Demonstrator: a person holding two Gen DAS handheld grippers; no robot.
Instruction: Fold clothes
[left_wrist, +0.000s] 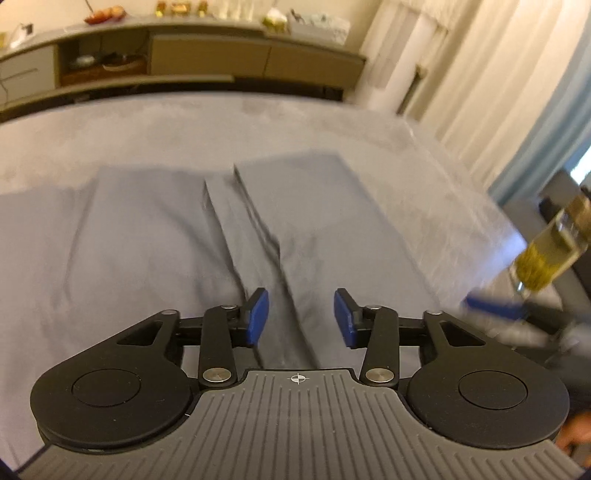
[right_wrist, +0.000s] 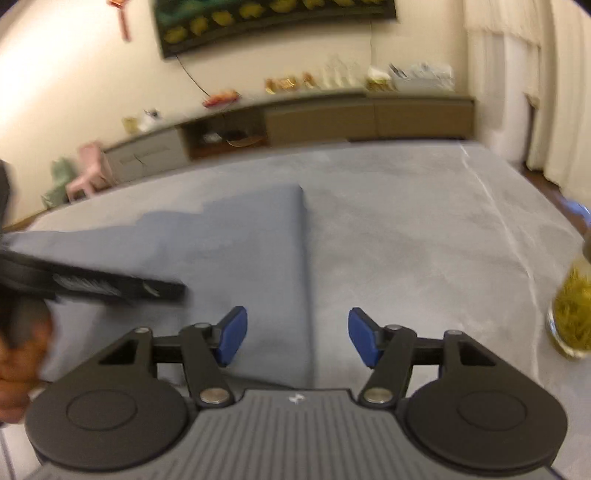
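One grey-blue garment (left_wrist: 229, 236) lies flat on the grey bed cover (left_wrist: 258, 125), ahead of and under both grippers. In the left wrist view its two side panels are folded inward, their edges meeting in a narrow seam that runs from the far hem down between the fingers of the left gripper (left_wrist: 301, 317). That gripper hangs over the near part of the cloth with its jaws spread apart and nothing between the two blue pads (left_wrist: 256, 317).

The right gripper (right_wrist: 297, 338) is likewise parted and empty. The garment's straight right edge (right_wrist: 304, 280) runs forward between its fingers, so the left blue pad (right_wrist: 232, 336) is over cloth and the right one over bare bed cover. Whether either gripper touches the fabric cannot be told.

To the left of the right gripper, the black body of the other tool (right_wrist: 92, 286) crosses over the garment, blurred, with a hand (right_wrist: 18, 365) at the frame edge.

One glass jar (right_wrist: 570, 314) of yellow-green contents stands to the right of the right gripper, well apart from the cloth. Beyond the bed, one long low cabinet (left_wrist: 207, 55) lines the wall, with small items on top too blurred to name. Pale curtains (left_wrist: 480, 92) hang on the right, and one dark framed picture (right_wrist: 277, 22) hangs above the cabinet.
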